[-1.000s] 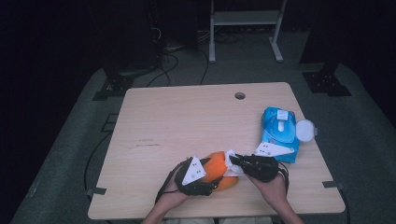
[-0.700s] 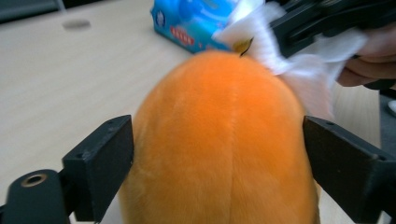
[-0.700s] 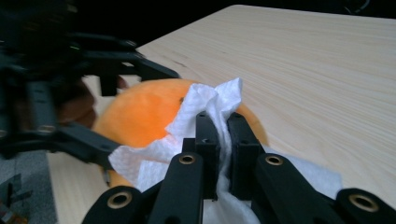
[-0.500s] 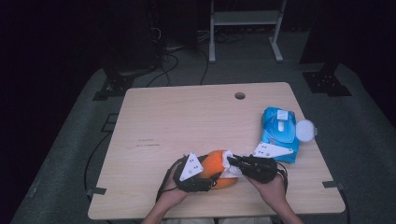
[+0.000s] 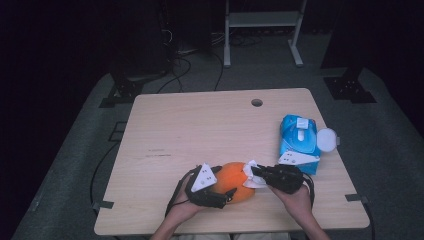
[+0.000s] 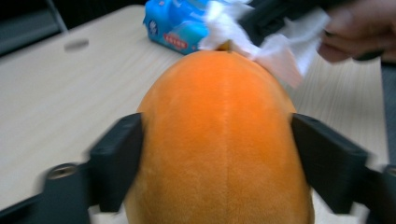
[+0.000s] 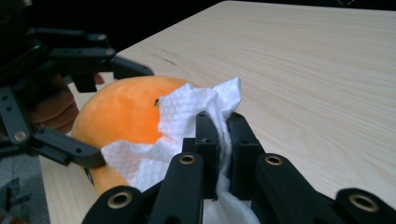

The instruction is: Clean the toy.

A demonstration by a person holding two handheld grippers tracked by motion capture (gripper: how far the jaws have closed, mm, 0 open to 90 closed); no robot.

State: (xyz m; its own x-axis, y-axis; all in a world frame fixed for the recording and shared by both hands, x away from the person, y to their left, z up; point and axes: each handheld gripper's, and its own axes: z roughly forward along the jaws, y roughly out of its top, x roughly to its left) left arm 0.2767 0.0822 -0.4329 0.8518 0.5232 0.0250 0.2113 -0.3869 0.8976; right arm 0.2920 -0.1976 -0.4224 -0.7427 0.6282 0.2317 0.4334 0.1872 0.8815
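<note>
An orange plush fruit (image 5: 235, 181) lies near the table's front edge between both hands. My left gripper (image 5: 222, 192) has it between its jaws, one black finger (image 6: 116, 163) along each side (image 6: 219, 140). These jaws have just been opening and look slack on the plush. My right gripper (image 5: 257, 175) is shut on a crumpled white tissue (image 7: 196, 107), which rests against the fruit's far end (image 7: 121, 112). The tissue (image 6: 280, 46) shows above the fruit's tip in the left gripper view.
A blue packet of wipes (image 5: 298, 140) lies at the table's right side, with a round white lid (image 5: 327, 140) beside it. The light wooden table (image 5: 200, 125) has a cable hole (image 5: 257, 102) near its far edge. Dark floor and stands surround it.
</note>
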